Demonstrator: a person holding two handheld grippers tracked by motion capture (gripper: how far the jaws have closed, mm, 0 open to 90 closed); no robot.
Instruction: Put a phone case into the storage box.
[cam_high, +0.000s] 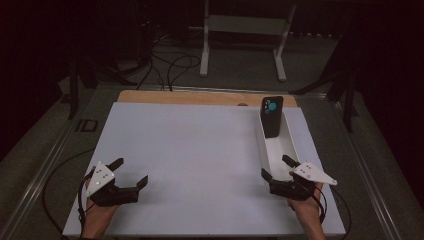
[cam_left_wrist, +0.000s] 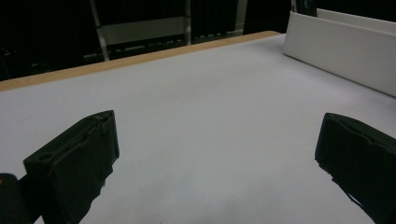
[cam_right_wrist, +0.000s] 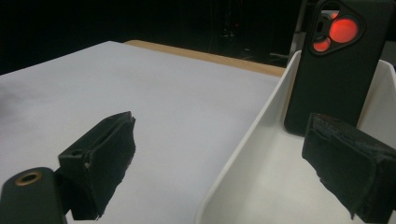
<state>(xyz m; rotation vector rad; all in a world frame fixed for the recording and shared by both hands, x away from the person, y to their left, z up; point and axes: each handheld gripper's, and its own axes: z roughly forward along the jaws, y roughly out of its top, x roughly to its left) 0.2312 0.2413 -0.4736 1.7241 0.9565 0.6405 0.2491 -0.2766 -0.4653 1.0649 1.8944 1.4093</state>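
Observation:
A long white tray (cam_high: 266, 150) lies along the right side of the white board. A black phone case (cam_high: 272, 116) with a camera cut-out stands upright at its far end, leaning on the end wall. My right gripper (cam_high: 274, 165) is open at the tray's near end, one jaw over the inside and the other outside the left wall. In the right gripper view the case (cam_right_wrist: 336, 70) stands ahead past the right jaw, with the tray wall (cam_right_wrist: 252, 135) between the jaws. My left gripper (cam_high: 133, 170) is open and empty over bare board at the near left.
The white board (cam_high: 200, 160) covers most of the table, and a wooden strip (cam_high: 200, 97) shows at its far edge. Beyond the table, a white metal stand (cam_high: 245, 30) and cables (cam_high: 170, 65) sit on the dark floor. The left gripper view shows the tray (cam_left_wrist: 336, 46) far right.

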